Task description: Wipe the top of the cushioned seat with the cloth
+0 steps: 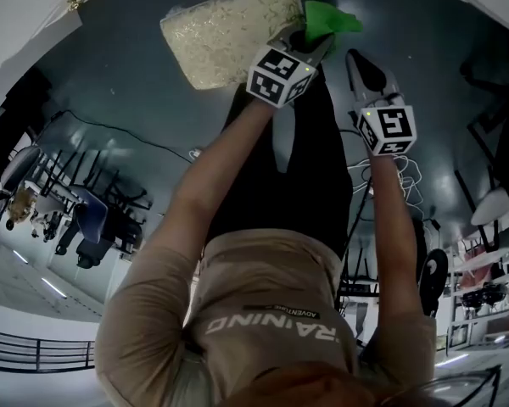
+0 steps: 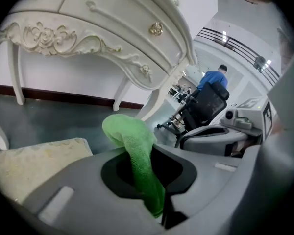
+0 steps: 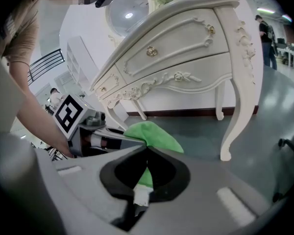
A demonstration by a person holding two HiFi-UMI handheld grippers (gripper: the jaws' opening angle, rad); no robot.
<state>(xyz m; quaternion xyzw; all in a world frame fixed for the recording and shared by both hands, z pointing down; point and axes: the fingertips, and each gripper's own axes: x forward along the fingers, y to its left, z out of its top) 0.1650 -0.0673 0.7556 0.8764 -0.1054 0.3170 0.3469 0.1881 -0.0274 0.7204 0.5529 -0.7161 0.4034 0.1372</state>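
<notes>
The cream cushioned seat (image 1: pixel 229 32) lies at the top of the head view, and its corner shows low left in the left gripper view (image 2: pixel 34 165). A green cloth (image 1: pixel 329 19) hangs just past the seat's right edge. My left gripper (image 1: pixel 310 41) is shut on the cloth (image 2: pixel 137 151), which rises out of its jaws (image 2: pixel 161 212). My right gripper (image 1: pixel 356 58) is just right of it. In the right gripper view a cloth (image 3: pixel 154 136) corner with a white tag runs down into the right gripper's (image 3: pixel 137 202) shut jaws.
A white carved dressing table (image 3: pixel 186 48) stands close ahead, with a curved leg (image 3: pixel 235 106) on the dark floor. It also fills the top of the left gripper view (image 2: pixel 112 28). An office chair (image 2: pixel 206 106) and a person in blue (image 2: pixel 214 77) are farther off. Cables (image 1: pixel 382 176) lie on the floor.
</notes>
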